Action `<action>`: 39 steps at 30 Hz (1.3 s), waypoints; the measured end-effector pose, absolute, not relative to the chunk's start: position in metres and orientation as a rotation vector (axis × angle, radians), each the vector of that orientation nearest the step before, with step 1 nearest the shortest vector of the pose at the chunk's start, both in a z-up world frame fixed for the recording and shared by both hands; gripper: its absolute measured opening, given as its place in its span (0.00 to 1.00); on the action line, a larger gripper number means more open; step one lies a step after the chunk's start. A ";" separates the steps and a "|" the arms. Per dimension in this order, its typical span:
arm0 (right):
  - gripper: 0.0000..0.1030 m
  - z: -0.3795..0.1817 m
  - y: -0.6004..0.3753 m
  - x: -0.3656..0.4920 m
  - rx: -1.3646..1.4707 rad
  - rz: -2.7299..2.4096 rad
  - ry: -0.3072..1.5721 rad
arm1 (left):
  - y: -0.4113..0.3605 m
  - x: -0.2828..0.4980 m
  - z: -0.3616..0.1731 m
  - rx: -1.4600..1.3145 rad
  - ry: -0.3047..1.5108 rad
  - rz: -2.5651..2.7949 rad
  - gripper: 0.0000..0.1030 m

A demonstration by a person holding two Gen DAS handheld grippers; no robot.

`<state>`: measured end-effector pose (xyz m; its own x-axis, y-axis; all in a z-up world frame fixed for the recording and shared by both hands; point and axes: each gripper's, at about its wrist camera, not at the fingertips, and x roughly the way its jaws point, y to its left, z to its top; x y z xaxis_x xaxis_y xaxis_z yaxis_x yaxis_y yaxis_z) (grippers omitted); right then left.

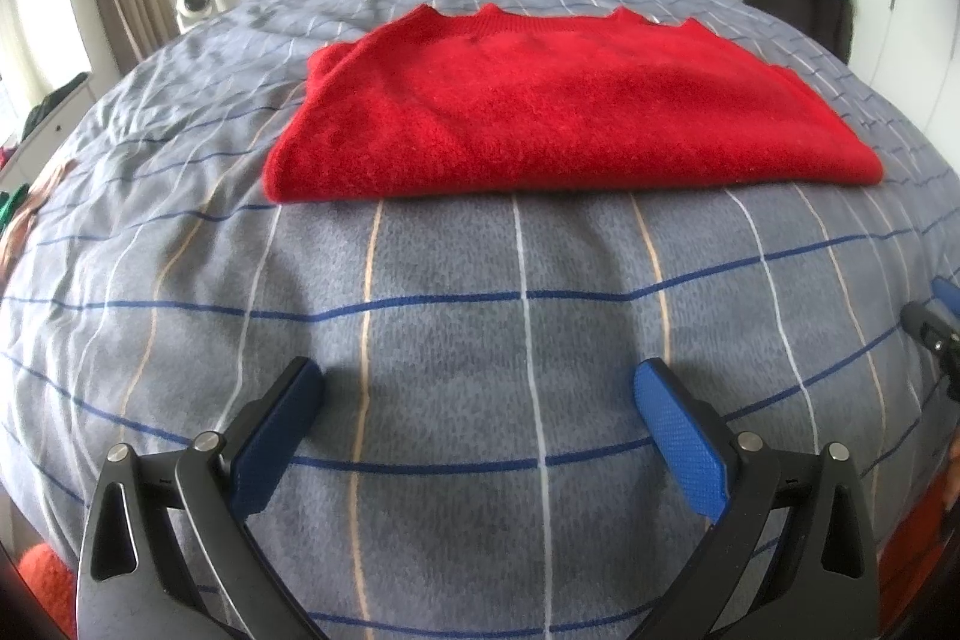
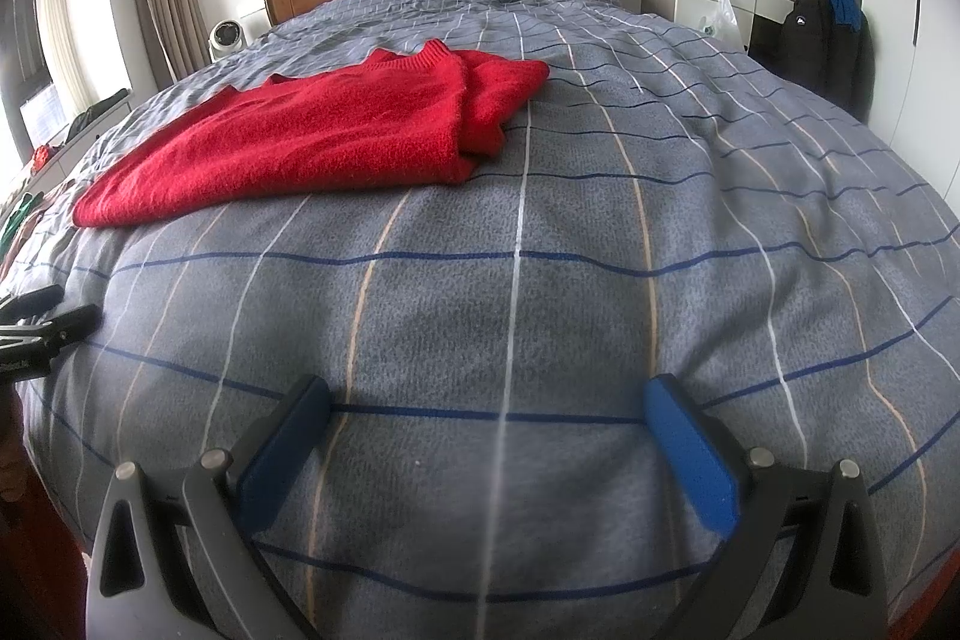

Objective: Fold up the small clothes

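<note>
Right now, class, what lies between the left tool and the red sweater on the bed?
Only bare checked bedspread. In the left wrist view, nothing sits between the open left tool and the near edge of the folded red sweater.

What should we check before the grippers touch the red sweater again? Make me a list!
1. Left gripper open and empty: ok.
2. Right gripper open and empty: ok.
3. Red sweater lying flat on the bedspread, already folded over: ok.
4. Right edge of sweater tidy: not ok, layers look bunched in the right wrist view.
5. Nothing lying on top of the sweater: ok.
6. Sleeves tucked evenly inside: cannot tell.
</note>
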<state>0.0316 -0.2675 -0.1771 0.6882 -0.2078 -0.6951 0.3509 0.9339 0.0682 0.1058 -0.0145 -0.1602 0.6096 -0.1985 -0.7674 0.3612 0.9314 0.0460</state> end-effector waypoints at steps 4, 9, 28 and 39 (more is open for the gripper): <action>1.00 -0.174 -0.268 0.032 0.207 -0.307 0.771 | -0.008 0.095 -0.146 0.178 0.839 -0.334 0.99; 0.99 -0.156 -0.279 0.025 0.323 -0.243 0.754 | 0.004 0.080 -0.121 0.140 0.767 -0.357 1.00; 0.89 -0.120 -0.411 0.165 0.872 -0.117 0.782 | 0.036 0.092 -0.130 0.080 0.798 -0.283 0.99; 0.10 -0.137 -0.367 0.205 0.723 -0.163 0.921 | 0.046 0.095 -0.128 0.066 0.794 -0.258 0.99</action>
<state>0.2047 -0.3671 -0.1374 0.6113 0.1683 -0.7733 0.4231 0.7562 0.4991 0.0954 0.0458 -0.1280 0.6717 -0.2039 -0.7122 0.2534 0.9666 -0.0378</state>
